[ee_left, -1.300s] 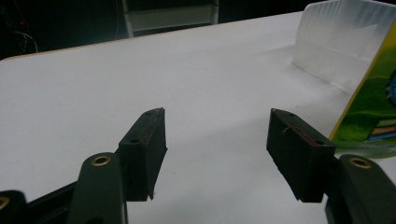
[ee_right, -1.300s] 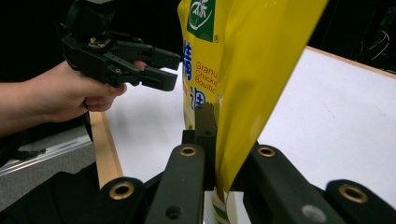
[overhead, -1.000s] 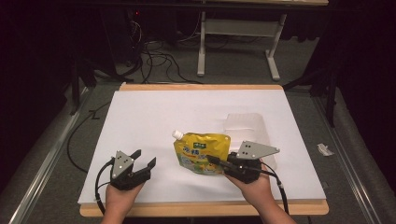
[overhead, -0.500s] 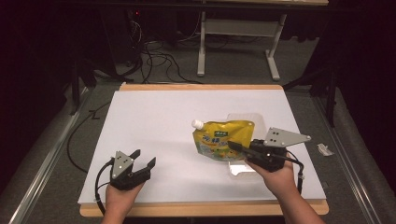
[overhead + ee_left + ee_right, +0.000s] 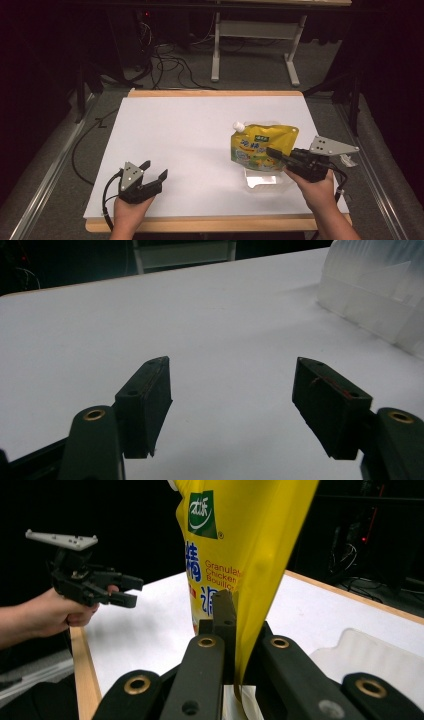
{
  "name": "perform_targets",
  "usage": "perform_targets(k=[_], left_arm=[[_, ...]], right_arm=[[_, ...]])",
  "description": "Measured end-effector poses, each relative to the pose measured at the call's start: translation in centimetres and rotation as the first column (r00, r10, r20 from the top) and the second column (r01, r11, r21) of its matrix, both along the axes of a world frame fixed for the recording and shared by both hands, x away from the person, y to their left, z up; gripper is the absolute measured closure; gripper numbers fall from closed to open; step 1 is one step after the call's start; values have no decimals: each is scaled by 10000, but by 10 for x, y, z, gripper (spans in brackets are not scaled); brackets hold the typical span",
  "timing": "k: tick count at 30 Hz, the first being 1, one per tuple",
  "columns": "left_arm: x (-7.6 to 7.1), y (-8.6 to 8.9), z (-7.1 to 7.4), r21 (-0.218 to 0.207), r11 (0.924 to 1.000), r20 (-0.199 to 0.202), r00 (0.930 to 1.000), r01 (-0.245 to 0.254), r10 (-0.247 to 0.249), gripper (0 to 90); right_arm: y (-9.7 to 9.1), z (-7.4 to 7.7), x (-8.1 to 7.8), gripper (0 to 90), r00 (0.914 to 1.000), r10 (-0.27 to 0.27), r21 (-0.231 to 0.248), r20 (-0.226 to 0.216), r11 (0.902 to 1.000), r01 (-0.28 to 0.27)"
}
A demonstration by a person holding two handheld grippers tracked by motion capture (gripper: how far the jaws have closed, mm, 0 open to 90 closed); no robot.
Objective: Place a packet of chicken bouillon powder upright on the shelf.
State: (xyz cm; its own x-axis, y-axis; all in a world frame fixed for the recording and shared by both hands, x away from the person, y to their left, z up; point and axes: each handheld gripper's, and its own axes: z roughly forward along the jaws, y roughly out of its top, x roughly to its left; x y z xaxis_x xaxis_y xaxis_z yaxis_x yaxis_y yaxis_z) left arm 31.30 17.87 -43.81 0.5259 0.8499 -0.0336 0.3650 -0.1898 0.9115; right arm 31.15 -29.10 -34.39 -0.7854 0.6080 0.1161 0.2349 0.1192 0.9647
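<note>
A yellow spouted pouch [image 5: 260, 145] of granulated chicken bouillon hangs upright above the white table [image 5: 190, 135], its white cap at the top left. My right gripper [image 5: 274, 152] is shut on the pouch's lower right edge. In the right gripper view the pouch [image 5: 240, 545] rises out of the closed jaws of that gripper [image 5: 235, 610]. A clear plastic tray [image 5: 262, 178] lies on the table just below the pouch. My left gripper [image 5: 152, 172] rests open near the front left of the table, with nothing between its jaws [image 5: 232, 390].
The clear tray [image 5: 380, 295] is at the upper right of the left gripper view and beside the jaws in the right gripper view [image 5: 370, 660]. The left gripper [image 5: 125, 591] appears far off there. Cables and a desk frame [image 5: 255, 50] lie beyond the table.
My right gripper has carried the pouch to the right and turned it more upright. The clear tray now lies below the pouch, nearer the front edge. The left gripper has stayed put.
</note>
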Motion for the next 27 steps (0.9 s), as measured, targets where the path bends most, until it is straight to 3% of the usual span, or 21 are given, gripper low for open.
perform_targets(k=[15,27], left_arm=[[-1,-1,0,103,9999,52,10000,65,-65,324],[-1,-2,0,126,9999,78,9999,108,-109,325]], right_arm=[[-27,-6,-10,900,9982,-542,238,-251,9982,548],[-32,-18,-9,900,9952,-862,178,-464,9960,871]])
